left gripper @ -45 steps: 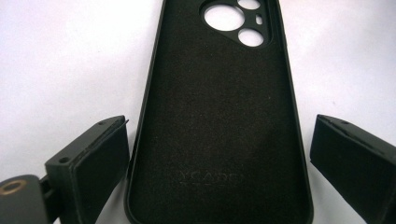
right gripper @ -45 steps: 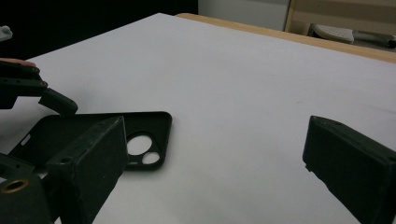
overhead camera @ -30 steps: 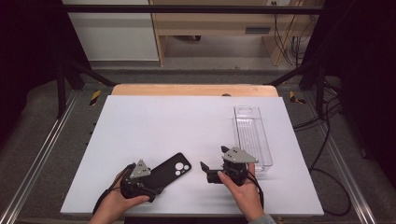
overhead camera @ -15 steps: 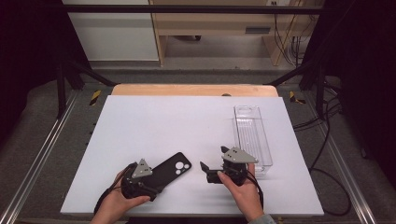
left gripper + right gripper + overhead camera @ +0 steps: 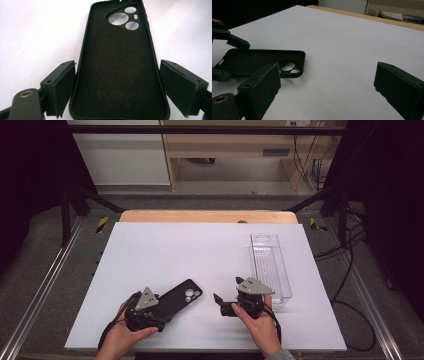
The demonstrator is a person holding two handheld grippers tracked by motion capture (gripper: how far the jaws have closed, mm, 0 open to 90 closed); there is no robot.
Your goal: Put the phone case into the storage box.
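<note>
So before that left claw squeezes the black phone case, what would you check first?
1. Phone case between the left gripper's jaws: ok.
2. Jaws wide enough: ok, a pad stands at each long edge, the right one clearly apart from it.
3. Case flat on the table, hollow side up: ok.
4. Right gripper out of the way: ok, open and apart from the case.
5. Clear tray empty: cannot tell.

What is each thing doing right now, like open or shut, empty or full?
Phone case: empty, lying hollow side up on the table, between the left jaws.
Left gripper: open, jaws at the case's sides.
Right gripper: open, holding nothing.
Clear tray: empty, upright on the table.
</note>
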